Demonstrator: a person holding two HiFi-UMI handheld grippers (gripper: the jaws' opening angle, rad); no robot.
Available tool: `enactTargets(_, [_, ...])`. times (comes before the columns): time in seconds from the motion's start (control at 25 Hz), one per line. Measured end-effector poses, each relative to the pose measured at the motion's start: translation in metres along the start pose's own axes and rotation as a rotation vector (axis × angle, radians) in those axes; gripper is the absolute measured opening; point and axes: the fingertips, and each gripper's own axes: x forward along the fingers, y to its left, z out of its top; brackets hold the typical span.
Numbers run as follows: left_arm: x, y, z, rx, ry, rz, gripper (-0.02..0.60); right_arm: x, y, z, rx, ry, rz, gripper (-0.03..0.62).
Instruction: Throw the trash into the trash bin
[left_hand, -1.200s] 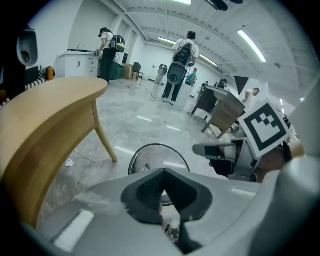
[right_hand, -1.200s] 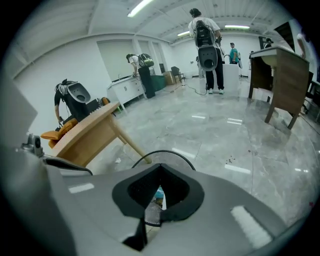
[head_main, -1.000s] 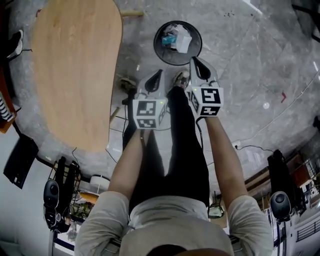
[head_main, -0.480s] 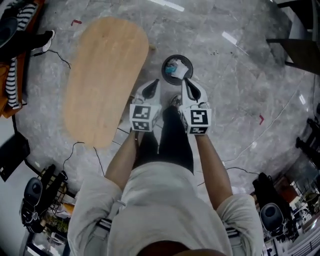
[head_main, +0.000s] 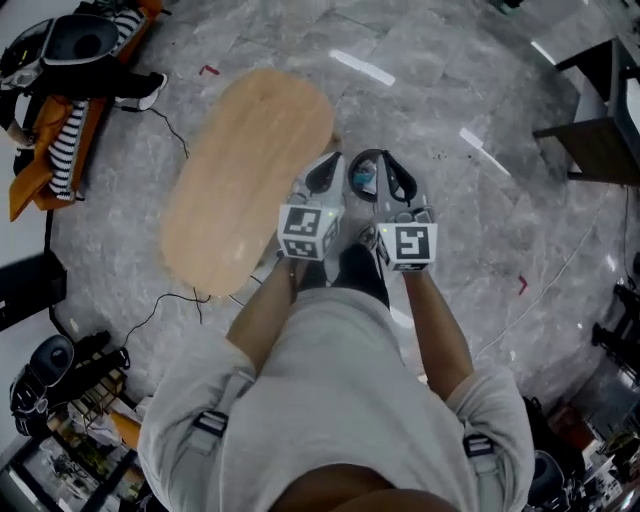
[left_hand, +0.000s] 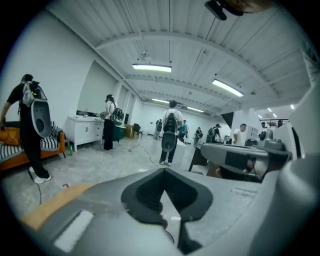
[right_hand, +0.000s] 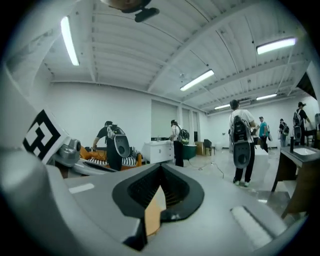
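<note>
I hold both grippers out in front of me, about level, side by side and just apart. My left gripper (head_main: 326, 168) has its fingers pressed together with nothing between them; only floor (head_main: 470, 90) shows through the slit behind the tips. My right gripper (head_main: 392, 172) is pressed together the same way and is empty too, with a sliver of wood colour showing through its slit. The bin (head_main: 352, 182) stands on the grey floor below me. From the head view it shows between the two grippers, partly hidden by the right one, just beside the end of the oval table (head_main: 245, 175). A bit of pale and blue trash (head_main: 366, 180) lies inside it. Ahead of the grippers, people (left_hand: 169, 131) with backpacks stand about.
</note>
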Motion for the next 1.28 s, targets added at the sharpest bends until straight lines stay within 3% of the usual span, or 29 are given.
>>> enactTargets(0.2, [-0.020, -0.022, 0.050, 0.064, -0.098, -0.043, 0.018, -0.016, 0.010, 0.043, -0.088, -0.063, -0.011, 0.008])
enactTargets(0.4, [-0.027, -0.035, 0.075, 0.068, -0.174, -0.050, 0.018, -0.027, 0.006, 0.057, -0.084, -0.087, -0.031, 0.006])
enactTargets(0.72, [-0.017, -0.072, 0.079, 0.142, -0.174, -0.106, 0.018, -0.052, -0.024, 0.065, -0.079, -0.123, -0.093, 0.006])
enactTargets(1.28, [-0.004, -0.085, 0.069, 0.147, -0.158, -0.116, 0.018, -0.062, -0.046, 0.052, -0.046, -0.117, -0.125, 0.006])
